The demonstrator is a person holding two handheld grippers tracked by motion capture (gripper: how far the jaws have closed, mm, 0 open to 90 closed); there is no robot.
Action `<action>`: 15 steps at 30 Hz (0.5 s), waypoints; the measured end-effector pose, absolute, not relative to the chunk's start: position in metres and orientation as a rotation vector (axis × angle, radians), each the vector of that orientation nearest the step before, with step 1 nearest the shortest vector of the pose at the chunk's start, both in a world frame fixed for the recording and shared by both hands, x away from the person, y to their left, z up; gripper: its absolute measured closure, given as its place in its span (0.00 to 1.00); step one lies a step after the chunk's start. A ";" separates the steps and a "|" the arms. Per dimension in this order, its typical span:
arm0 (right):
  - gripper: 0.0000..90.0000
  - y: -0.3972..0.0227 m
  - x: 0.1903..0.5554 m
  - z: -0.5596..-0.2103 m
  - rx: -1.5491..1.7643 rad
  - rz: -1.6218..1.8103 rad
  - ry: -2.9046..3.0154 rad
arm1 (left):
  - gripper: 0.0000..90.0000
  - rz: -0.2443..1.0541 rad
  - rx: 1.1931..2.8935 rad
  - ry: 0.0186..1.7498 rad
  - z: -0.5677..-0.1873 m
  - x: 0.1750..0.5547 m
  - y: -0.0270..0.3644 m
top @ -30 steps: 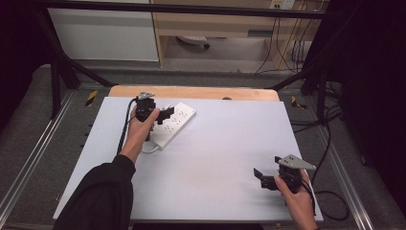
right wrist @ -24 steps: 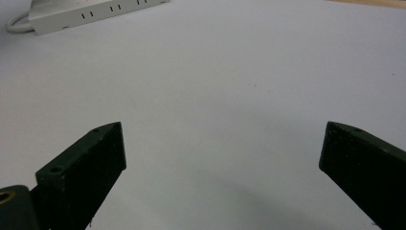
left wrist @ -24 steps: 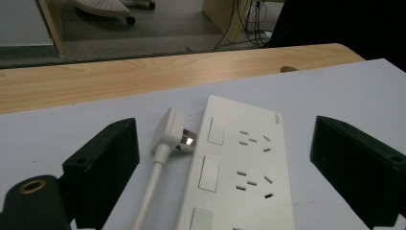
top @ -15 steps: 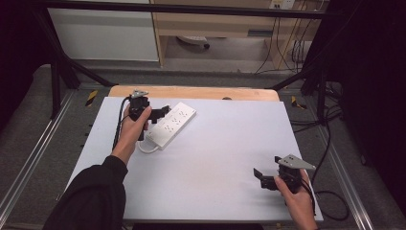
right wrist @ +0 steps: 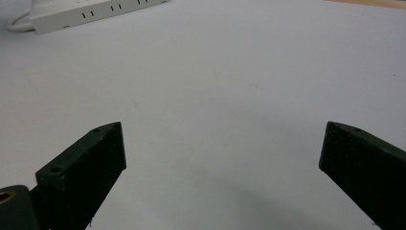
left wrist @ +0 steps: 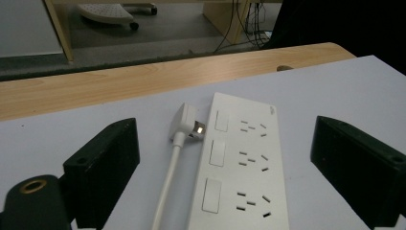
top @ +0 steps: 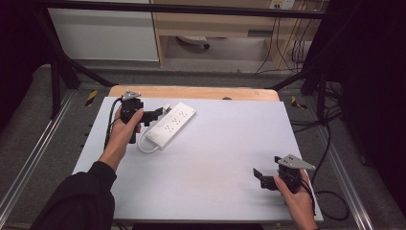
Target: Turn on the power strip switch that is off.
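The white power strip [top: 171, 125] is lying flat and slantwise on the pale worktop [top: 225, 143], toward its far left part, with its white plug [left wrist: 186, 122] resting on the surface just beside the strip's far end and the cord [left wrist: 167, 182] running back alongside it. The person's left hand is holding the left tongs [top: 155, 115] right at that far end of the strip; seen from the left gripper view, the jaws are standing wide apart, one to either side of the strip and plug, and gripping nothing, while the plug is sitting between and beyond them. Whether the jaw tips are touching the strip I cannot tell. The right tongs [top: 262, 178] are hovering low over the near right corner of the worktop, well apart from the strip, their jaws also spread and holding nothing; in the right gripper view the strip is showing far off at the top left, beyond a bare stretch of worktop.
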State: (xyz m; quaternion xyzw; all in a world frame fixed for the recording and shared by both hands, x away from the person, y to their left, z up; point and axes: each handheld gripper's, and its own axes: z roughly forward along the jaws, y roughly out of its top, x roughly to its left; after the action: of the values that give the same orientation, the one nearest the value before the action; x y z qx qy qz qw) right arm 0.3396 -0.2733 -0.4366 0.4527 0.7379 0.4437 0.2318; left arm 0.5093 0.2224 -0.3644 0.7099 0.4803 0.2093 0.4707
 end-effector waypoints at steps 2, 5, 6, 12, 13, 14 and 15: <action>0.03 -0.273 0.340 -0.437 1.247 1.221 2.027 | 0.11 0.515 1.739 1.173 -0.362 0.506 0.227; 0.03 -0.274 0.340 -0.437 1.248 1.221 2.024 | 0.11 0.514 1.741 1.171 -0.359 0.500 0.233; 0.03 -0.274 0.340 -0.437 1.249 1.221 2.024 | 0.11 0.512 1.739 1.172 -0.358 0.499 0.235; 0.03 -0.274 0.340 -0.437 1.250 1.219 2.026 | 0.11 0.505 1.746 1.160 -0.356 0.486 0.243; 0.03 -0.274 0.340 -0.437 1.251 1.219 2.026 | 0.11 0.505 1.745 1.158 -0.356 0.484 0.244; 0.03 -0.274 0.340 -0.437 1.252 1.219 2.026 | 0.11 0.506 1.746 1.156 -0.356 0.481 0.245; 0.03 -0.274 0.340 -0.437 1.252 1.219 2.026 | 0.11 0.506 1.749 1.150 -0.356 0.478 0.246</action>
State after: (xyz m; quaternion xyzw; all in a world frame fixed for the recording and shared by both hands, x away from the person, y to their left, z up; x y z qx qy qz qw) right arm 0.3398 -0.2738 -0.4370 0.4553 0.7368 0.4433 0.2309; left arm 0.4782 0.2460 -0.3556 0.7151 0.4701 0.2069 0.4742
